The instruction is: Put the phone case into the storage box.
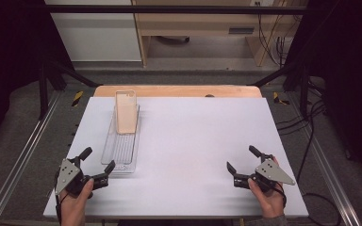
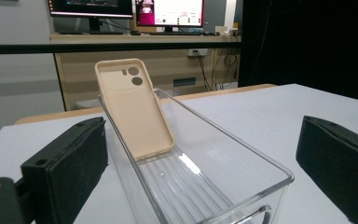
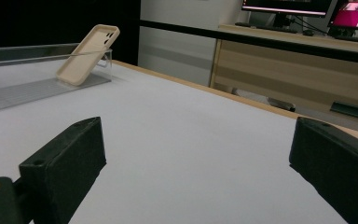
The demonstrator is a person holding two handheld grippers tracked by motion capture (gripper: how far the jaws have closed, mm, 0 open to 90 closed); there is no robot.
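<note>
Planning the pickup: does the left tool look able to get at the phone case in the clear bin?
Probably yes. The left tool is open at the clear bin's near end; the bin has no lid, and the phone case leans against its far end, nothing between.

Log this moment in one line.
left gripper: open, at clear bin | right gripper: open, idle | beige phone case: leaning in bin

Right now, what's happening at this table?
A person holds a two-jaw tool in each hand at a white table. Both are open and hold nothing. The left tool sits at the near end of a clear plastic bin, its jaws apart on either side of it. A beige phone case leans tilted against the bin's far end. The right tool rests apart, over bare table.
</note>
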